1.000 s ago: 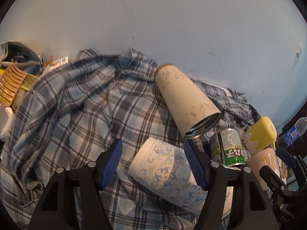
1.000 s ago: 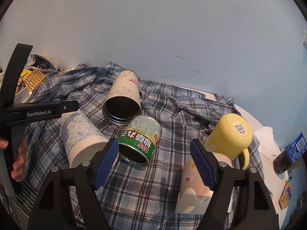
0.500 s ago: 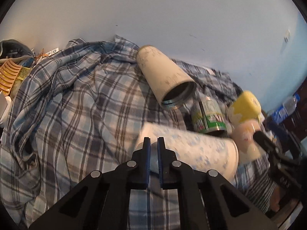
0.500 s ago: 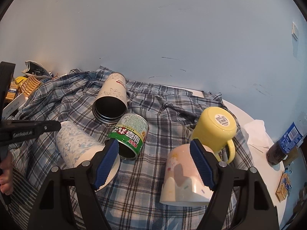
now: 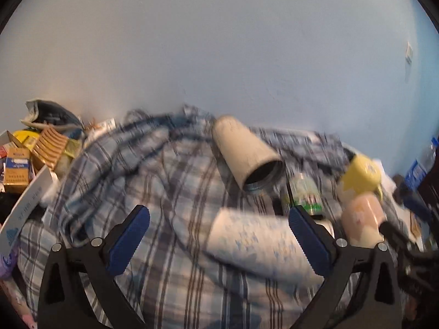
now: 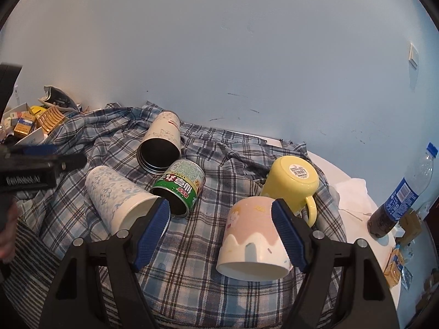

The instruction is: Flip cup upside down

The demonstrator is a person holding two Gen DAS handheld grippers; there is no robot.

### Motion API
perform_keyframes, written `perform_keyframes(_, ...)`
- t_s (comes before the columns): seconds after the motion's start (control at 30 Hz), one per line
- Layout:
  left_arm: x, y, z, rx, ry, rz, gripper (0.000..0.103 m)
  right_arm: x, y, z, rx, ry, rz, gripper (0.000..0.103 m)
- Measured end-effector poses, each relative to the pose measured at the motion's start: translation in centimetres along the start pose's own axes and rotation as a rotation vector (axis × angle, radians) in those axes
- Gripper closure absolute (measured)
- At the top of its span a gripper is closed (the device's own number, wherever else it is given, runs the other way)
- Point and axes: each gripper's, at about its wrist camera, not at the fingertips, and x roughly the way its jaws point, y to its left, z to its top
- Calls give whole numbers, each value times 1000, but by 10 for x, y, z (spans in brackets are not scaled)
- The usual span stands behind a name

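Note:
A white cup with blue pattern (image 6: 118, 194) lies on its side on the plaid cloth (image 6: 192, 246), mouth toward me; in the left wrist view the cup (image 5: 255, 244) is blurred, lying between the fingers. My left gripper (image 5: 219, 240) is open around it, not touching. My right gripper (image 6: 221, 233) is open and empty above the cloth, near a pink-and-white mug (image 6: 252, 241) tilted with its mouth toward me. A yellow mug (image 6: 292, 181) stands upside down behind it.
A beige tumbler (image 6: 162, 142) and a green-label can (image 6: 179, 186) lie on their sides mid-cloth. A cola bottle (image 6: 400, 192) stands at right on the white table (image 6: 354, 192). Boxes and clutter (image 5: 24, 161) sit at far left. Blue wall behind.
My left gripper was shut half a second ago and has opened wide; the patterned cup now lies on the cloth between its fingers. The right gripper has drawn back slightly, staying open.

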Motion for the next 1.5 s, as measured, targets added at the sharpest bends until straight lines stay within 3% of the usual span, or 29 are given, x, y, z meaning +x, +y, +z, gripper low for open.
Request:
perform_keyframes(0.07, 12, 2, 7, 1, 26, -9, 0, -1, -4, -1, -2, -10, -17, 27)
perform_keyframes(0.13, 31, 2, 9, -13, 111, -60, 0, -2, -9, -2, 3, -14, -33, 27)
perform_keyframes(0.3, 58, -6, -2, -17, 202, -135, 3, 7, -22, -4, 14, 10, -55, 27)
perform_keyframes(0.33, 59, -11, -6, -5, 215, -142, 15, 9, -24, -4, 14, 15, -58, 27)
perform_keyframes(0.4, 55, -21, -11, 21, 215, -163, 28, 11, -25, -6, 13, 21, -63, 27)
perform_keyframes(0.53, 41, -37, -15, 61, 224, -182, 65, 11, -27, -7, 16, 25, -60, 27)
perform_keyframes(0.73, 18, -50, -28, 146, 239, -189, 88, 7, -26, -11, 31, 24, -32, 27)
perform_keyframes(0.83, 8, -53, -36, 176, 243, -176, 96, 3, -25, -12, 32, 18, -28, 27)
perform_keyframes(1.07, -2, -65, -59, 224, 291, -210, 96, -8, -24, -14, 34, 1, -17, 27)
perform_keyframes(1.17, -8, -69, -62, 257, 234, -158, 96, -12, -24, -15, 40, -7, -13, 27)
perform_keyframes(1.4, -9, -36, -36, 98, 192, -140, 93, -13, -27, -14, 21, -10, -28, 26)
perform_keyframes(1.47, -14, -29, -31, 100, 155, -98, 72, -12, -27, -13, 18, -9, -33, 26)
perform_keyframes(1.5, -17, -28, -30, 105, 130, -81, 43, -11, -27, -12, 16, -9, -33, 26)
